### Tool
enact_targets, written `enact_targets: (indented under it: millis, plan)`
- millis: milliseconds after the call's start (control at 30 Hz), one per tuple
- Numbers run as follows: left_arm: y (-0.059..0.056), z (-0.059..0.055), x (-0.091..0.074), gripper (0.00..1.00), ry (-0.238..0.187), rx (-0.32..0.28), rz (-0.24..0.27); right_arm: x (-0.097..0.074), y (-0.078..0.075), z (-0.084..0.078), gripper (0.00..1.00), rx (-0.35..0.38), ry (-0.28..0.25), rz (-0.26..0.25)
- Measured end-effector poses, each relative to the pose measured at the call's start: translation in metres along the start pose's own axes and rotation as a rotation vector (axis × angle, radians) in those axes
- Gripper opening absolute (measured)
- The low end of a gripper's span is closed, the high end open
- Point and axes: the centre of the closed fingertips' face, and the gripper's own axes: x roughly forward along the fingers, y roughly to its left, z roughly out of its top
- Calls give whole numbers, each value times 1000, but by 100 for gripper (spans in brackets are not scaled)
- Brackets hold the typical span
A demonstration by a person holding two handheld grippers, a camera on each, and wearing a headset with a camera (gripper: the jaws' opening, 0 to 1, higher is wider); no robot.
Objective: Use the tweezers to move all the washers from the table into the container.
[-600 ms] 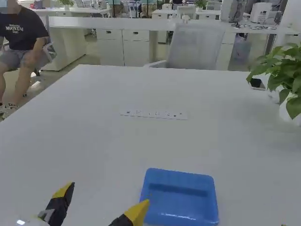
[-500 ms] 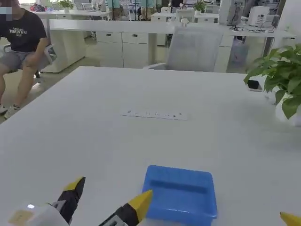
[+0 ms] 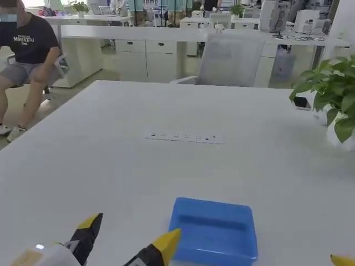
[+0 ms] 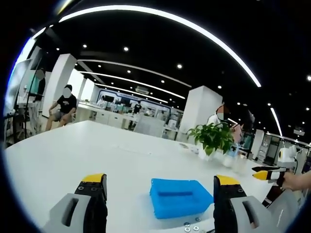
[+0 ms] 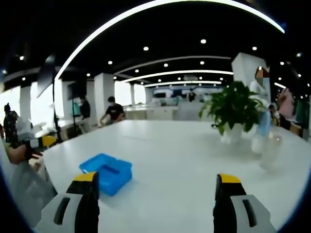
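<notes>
Framing the container (image 4: pixel 180 196) and nearby washers (image 4: pixel 187 224) for approach, your left gripper (image 4: pixel 160 178) and right gripper (image 5: pixel 157 176) hang spread, empty.

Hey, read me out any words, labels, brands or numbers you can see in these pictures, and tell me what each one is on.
"MOUNTAIN", as far as it reads, in white on the dark T-shirt of the seated person; the smaller lines around it are too blurred to read.
White strip on the table: marks too small to read.
Blue container: no text visible.
</notes>
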Motion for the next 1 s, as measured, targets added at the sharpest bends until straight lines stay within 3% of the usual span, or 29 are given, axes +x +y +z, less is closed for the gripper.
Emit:
enact_targets:
  millis: [300, 1000]
  plan:
    - [-8, -4, 2, 92, 23, 14, -32, -2, -1, 7, 99, 37, -44, 9]
    - [-3, -3, 0, 90, 20, 10, -13, -1, -1, 3, 99, 43, -27, 12]
